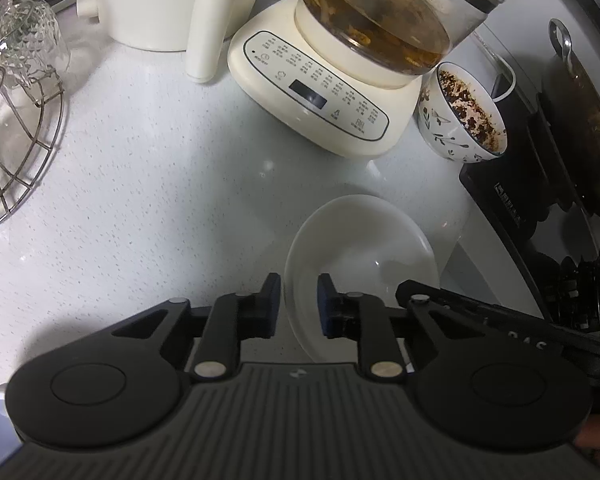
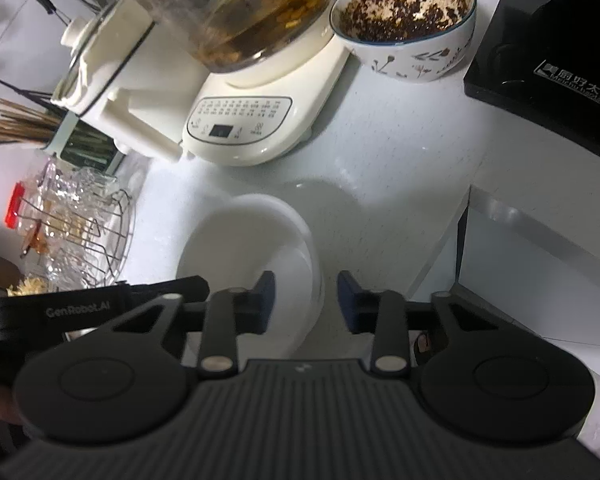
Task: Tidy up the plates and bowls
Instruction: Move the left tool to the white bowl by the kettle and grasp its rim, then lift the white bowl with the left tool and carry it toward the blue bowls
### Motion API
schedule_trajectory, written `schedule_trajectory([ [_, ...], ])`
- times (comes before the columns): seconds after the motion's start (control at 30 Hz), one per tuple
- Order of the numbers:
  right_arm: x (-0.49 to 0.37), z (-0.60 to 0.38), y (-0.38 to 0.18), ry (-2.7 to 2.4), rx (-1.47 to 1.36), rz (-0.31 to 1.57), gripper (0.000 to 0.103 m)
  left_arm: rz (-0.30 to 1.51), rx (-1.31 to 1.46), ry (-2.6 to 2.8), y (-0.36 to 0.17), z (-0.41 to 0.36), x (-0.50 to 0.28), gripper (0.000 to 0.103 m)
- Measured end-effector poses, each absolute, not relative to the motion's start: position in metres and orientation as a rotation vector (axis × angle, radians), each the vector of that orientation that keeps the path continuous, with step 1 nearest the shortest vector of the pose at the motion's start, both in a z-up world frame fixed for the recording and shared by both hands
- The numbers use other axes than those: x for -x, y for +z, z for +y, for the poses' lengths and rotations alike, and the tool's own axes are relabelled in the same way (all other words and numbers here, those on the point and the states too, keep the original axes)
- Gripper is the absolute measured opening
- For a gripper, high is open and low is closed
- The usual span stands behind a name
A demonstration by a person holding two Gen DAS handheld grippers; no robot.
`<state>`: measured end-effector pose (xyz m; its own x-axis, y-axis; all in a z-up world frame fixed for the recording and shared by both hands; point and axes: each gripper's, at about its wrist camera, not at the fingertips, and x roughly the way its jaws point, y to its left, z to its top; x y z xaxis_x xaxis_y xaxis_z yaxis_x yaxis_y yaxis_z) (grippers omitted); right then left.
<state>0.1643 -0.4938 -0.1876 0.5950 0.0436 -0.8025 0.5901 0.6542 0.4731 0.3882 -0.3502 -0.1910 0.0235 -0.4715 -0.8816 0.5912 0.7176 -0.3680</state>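
Note:
A white bowl sits upright on the pale speckled counter. My left gripper straddles its left rim, with the jaws narrow. The outer pad lies against the rim and the other pad sits inside the bowl. My right gripper straddles the opposite rim, one pad inside the bowl. Its outer pad stands off the wall with a strip of counter showing between. Each gripper's black body shows at the edge of the other's view.
Behind the bowl stands a cream kettle base with a glass pot of tea. A patterned bowl of dark food sits next to a black cooktop. A wire rack with glasses is on the left. The counter edge drops off on the right.

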Motion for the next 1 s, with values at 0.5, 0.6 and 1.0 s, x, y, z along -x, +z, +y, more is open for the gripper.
schedule_trajectory([
  [0.5, -0.162, -0.487, -0.183, -0.356, -0.765, 0.897, 0.012, 1.292, -0.08, -0.835, -0.187, -0.341, -0.389, 0.009],
  [0.6, -0.16, -0.484, -0.177, -0.356, -0.757, 0.888, 0.012, 1.281, -0.073, -0.84, -0.182, -0.338, -0.388, 0.009],
  [1.0, -0.154, -0.472, -0.146, -0.334, -0.706, 0.832, 0.012, 1.232, -0.066, -0.843, -0.146, -0.322, -0.378, 0.009],
])
